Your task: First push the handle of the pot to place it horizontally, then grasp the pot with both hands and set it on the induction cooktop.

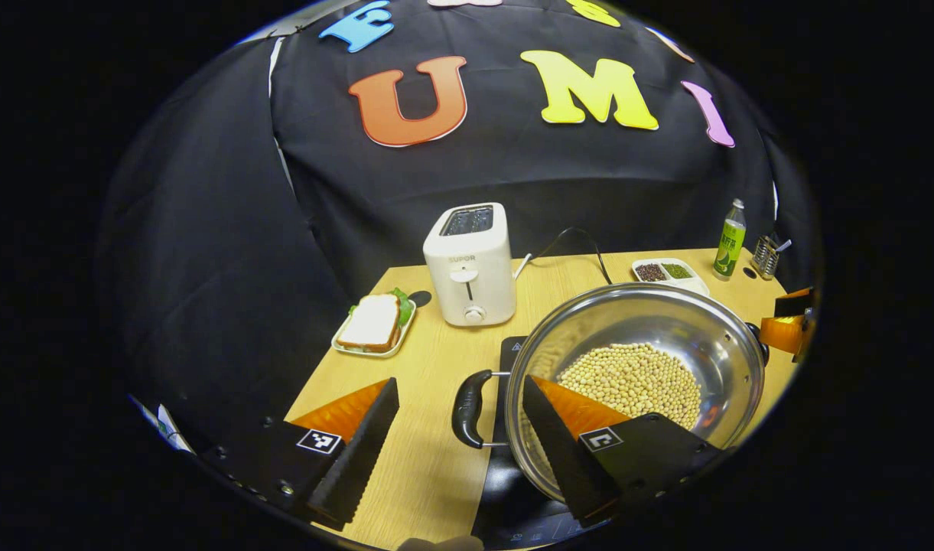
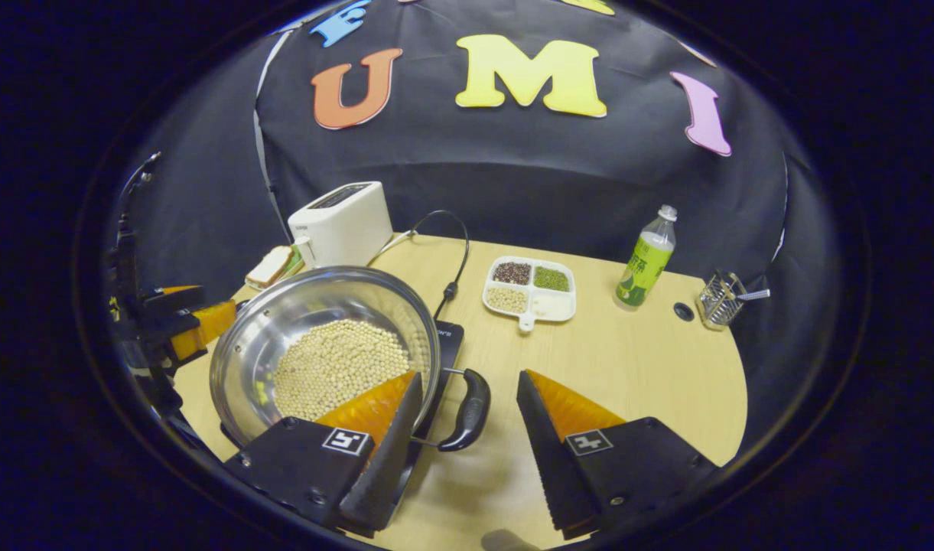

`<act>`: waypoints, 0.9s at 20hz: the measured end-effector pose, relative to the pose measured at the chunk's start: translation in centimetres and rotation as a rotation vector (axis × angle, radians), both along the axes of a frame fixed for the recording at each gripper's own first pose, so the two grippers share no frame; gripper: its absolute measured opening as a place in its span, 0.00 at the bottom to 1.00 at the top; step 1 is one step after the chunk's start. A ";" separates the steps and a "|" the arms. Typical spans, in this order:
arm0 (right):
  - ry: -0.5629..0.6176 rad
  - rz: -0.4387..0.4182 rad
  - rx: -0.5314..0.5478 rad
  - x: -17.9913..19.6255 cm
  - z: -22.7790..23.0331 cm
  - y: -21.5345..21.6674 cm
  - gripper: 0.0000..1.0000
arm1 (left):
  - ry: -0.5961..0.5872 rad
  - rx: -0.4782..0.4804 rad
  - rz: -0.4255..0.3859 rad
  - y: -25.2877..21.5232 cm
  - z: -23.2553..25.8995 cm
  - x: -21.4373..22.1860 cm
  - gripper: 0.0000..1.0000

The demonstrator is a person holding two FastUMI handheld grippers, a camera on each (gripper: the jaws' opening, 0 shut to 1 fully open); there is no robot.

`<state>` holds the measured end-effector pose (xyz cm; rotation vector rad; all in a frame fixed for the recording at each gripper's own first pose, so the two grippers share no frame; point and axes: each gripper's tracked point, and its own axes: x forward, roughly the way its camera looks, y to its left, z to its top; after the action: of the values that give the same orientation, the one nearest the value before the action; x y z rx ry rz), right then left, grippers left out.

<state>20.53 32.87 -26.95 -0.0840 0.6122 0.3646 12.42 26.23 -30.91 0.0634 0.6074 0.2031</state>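
Note:
A steel pot (image 1: 727,344) holding soybeans (image 1: 635,379) rests over the black induction cooktop (image 1: 505,478). Its black left handle (image 1: 468,409) lies level between the open fingers of my left gripper (image 1: 460,383), without touching them. In the right gripper view the pot (image 2: 283,314) is at the left on the cooktop (image 2: 449,337). The right handle (image 2: 467,413) lies between the open fingers of my right gripper (image 2: 469,376). The left gripper (image 2: 187,317) shows orange beyond the pot's far side, and the right gripper (image 1: 789,330) shows at the edge of the left gripper view.
Behind the pot stand a white toaster (image 1: 470,264) and a plate with a sandwich (image 1: 373,325). A divided dish of beans (image 2: 529,289), a green bottle (image 2: 644,260) and a wire holder (image 2: 723,298) sit on the wooden table (image 2: 635,367). A black cable (image 2: 455,252) runs to the cooktop.

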 end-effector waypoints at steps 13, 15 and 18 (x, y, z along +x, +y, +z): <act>-0.232 0.056 0.054 -5.3 10.6 -3.5 0.80 | -0.286 0.090 -0.055 -6.0 13.6 -4.7 0.96; -0.287 0.047 0.049 -6.6 13.2 -5.1 0.86 | -0.329 0.079 -0.067 -8.3 15.6 -5.3 0.96; -0.352 0.020 0.069 -8.7 16.8 -8.0 1.00 | -0.407 0.050 -0.090 -11.6 19.7 -6.0 0.96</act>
<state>11.82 24.86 -10.19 -0.0861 0.2511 0.3794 6.44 14.67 -11.24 0.0948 0.1938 0.1385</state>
